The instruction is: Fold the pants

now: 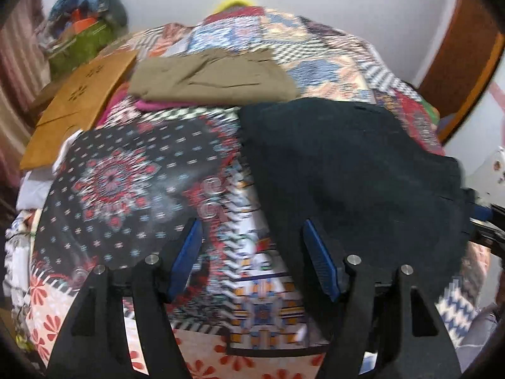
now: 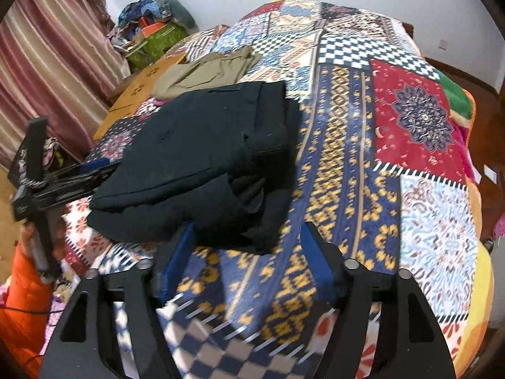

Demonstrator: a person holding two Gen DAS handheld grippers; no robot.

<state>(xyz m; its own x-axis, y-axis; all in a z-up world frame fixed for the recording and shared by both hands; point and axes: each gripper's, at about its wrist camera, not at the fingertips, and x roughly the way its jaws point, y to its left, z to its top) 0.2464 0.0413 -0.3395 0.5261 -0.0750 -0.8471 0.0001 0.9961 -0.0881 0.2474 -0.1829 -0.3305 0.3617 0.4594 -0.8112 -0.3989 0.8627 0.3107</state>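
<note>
Folded black pants point(image 2: 205, 164) lie in a thick bundle on the patchwork bedspread point(image 2: 347, 164). My right gripper point(image 2: 246, 252) stands open at the bundle's near edge, with the cloth just ahead of its blue pads point(image 2: 176, 259) and not pinched. In the left wrist view the black pants point(image 1: 347, 173) lie to the right. My left gripper point(image 1: 252, 246) is open over the bare bedspread point(image 1: 126, 173) beside them, its right finger close to the cloth's edge. From the right wrist view the left gripper point(image 2: 94, 170) sits at the bundle's left side.
Folded khaki pants point(image 1: 214, 79) rest on a pink garment farther up the bed. A brown cardboard sheet point(image 1: 79, 104) lies at the left edge, with a pile of bags point(image 2: 154, 28) and a striped curtain point(image 2: 56, 63) behind. An orange sleeve point(image 2: 22, 284) shows at the lower left.
</note>
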